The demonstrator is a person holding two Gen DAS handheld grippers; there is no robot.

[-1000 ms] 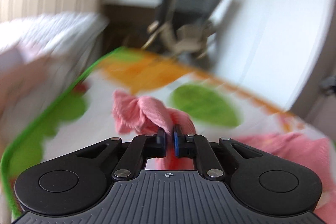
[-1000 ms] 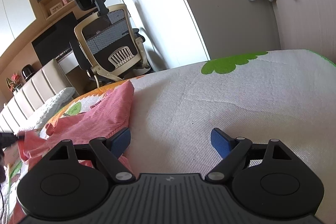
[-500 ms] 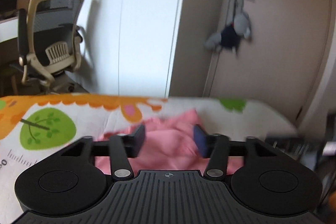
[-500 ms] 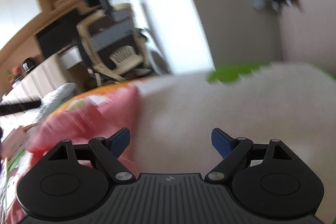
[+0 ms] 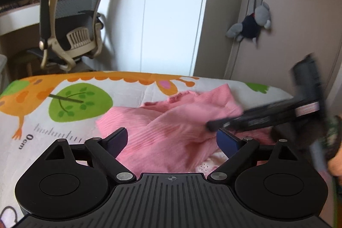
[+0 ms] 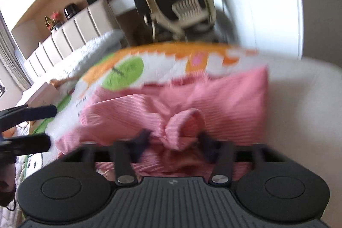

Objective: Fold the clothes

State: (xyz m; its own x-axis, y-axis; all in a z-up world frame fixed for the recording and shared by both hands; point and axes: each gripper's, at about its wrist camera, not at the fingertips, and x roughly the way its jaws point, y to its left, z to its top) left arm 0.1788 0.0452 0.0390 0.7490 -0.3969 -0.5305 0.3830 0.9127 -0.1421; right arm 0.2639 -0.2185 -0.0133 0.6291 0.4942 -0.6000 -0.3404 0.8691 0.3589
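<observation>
My left gripper (image 5: 172, 139) gapes wide, empty, above the pink top (image 5: 171, 121). My right gripper (image 6: 174, 142) brackets its cuff (image 6: 185, 128), jaws apart.

a mesh-backed office chair (image 5: 70, 22) with a tan frame and black headrest stands past the far edge of the printed play mat (image 5: 70, 99), which shows a green tree, an orange animal and a ruler scale. behind the chair is a desk (image 5: 15, 16). a grey stuffed toy (image 5: 252, 22) in dark clothes hangs on the beige door (image 5: 299, 14). a white pillow (image 6: 85, 57) lies against the padded headboard (image 6: 64, 35).
</observation>
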